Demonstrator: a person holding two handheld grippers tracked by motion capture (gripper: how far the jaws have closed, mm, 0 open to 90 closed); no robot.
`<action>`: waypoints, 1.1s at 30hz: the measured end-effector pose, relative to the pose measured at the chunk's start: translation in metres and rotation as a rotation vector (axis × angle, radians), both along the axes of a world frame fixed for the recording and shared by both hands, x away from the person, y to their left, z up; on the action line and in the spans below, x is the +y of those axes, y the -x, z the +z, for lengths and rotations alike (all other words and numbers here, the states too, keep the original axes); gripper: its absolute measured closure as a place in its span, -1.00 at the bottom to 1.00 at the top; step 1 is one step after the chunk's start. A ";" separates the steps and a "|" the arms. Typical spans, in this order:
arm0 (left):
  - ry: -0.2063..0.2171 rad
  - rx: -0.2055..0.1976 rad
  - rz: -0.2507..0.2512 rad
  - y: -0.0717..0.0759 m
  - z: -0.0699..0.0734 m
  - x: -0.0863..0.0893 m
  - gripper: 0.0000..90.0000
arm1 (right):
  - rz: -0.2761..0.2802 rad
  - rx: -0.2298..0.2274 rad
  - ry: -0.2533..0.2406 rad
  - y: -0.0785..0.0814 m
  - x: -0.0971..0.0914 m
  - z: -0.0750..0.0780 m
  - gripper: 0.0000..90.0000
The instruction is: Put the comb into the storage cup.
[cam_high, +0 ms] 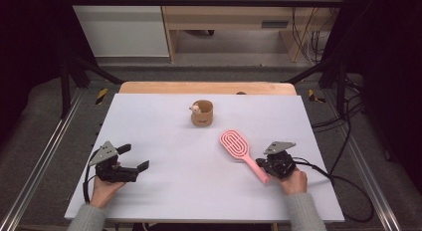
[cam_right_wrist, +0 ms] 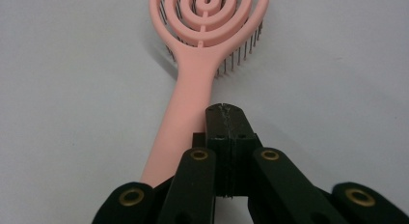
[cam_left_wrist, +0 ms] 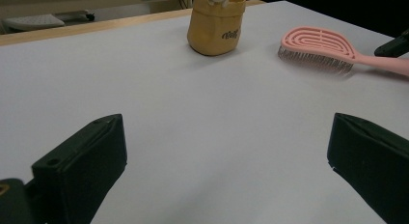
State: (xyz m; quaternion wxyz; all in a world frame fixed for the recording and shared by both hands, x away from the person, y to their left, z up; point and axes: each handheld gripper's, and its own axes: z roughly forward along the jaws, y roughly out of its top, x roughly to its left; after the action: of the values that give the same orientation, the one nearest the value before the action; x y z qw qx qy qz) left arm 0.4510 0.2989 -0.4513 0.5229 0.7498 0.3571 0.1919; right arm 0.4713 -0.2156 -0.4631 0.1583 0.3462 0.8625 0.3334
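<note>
Right tongs [cam_right_wrist: 225, 119] closed beside pink hairbrush [cam_right_wrist: 193, 93] handle; left tongs [cam_left_wrist: 226, 151] wide, empty.

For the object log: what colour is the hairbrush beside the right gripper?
Pink, handle and looped head alike; the hairbrush shows best in the right gripper view.
</note>
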 end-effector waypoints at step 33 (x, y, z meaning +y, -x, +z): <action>0.000 0.005 0.000 -0.001 0.000 -0.001 -1.00 | -0.089 -0.047 -0.153 0.003 -0.014 0.045 -0.36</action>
State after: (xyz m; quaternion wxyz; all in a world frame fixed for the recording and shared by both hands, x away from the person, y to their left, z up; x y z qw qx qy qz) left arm 0.4523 0.2982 -0.4518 0.5222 0.7502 0.3583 0.1900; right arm 0.4687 -0.2294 -0.4185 0.1662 0.3872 0.8143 0.3992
